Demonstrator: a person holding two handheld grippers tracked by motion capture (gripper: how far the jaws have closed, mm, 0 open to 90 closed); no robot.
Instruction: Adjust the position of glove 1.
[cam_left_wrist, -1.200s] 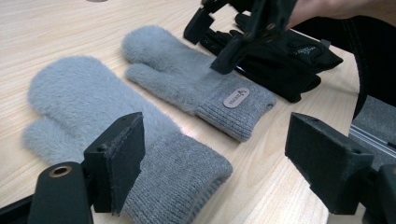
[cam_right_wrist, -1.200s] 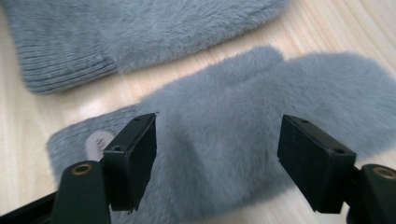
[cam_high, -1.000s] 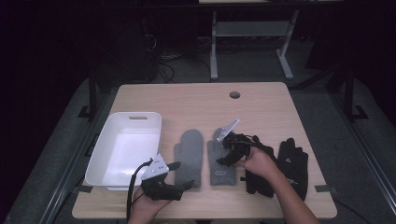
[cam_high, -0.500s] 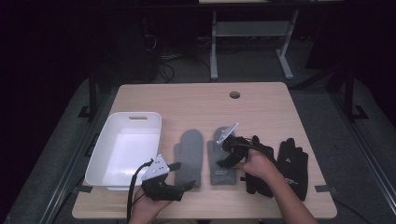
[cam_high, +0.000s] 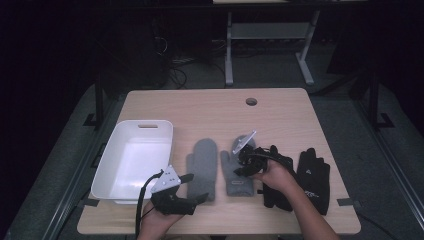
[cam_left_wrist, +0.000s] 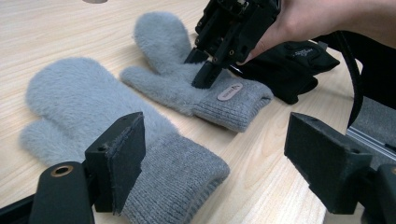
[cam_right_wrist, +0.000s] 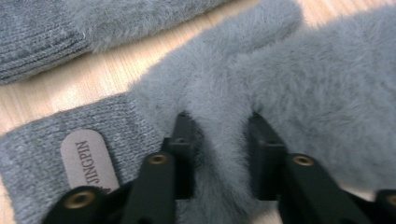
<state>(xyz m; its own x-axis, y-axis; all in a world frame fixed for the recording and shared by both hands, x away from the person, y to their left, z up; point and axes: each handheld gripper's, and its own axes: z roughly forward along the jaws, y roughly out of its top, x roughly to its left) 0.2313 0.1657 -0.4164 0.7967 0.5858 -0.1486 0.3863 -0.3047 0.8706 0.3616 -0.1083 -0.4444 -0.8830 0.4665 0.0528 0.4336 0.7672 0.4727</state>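
Observation:
Two grey fuzzy mittens lie side by side mid-table, the left mitten (cam_high: 202, 167) (cam_left_wrist: 93, 107) and the right mitten (cam_high: 235, 175) (cam_left_wrist: 168, 51). My right gripper (cam_high: 245, 167) (cam_right_wrist: 222, 140) points down onto the right mitten (cam_right_wrist: 327, 84). Its jaws have just been closing and now pinch a raised fold of fuzz near the cuff, beside the "JINGPIN" label (cam_right_wrist: 88, 158). My left gripper (cam_high: 197, 187) (cam_left_wrist: 215, 154) hovers open at the left mitten's cuff, with nothing between its jaws.
A white bin (cam_high: 135, 160) stands at the left of the table. Two black gloves lie at the right, one (cam_high: 314, 177) in the open and one (cam_high: 275, 195) partly under the right hand. A cable hole (cam_high: 251, 101) sits near the far edge.
Neither hand has shifted. The mittens lie where they were, and the jaw closing is too small to make out in the high view.

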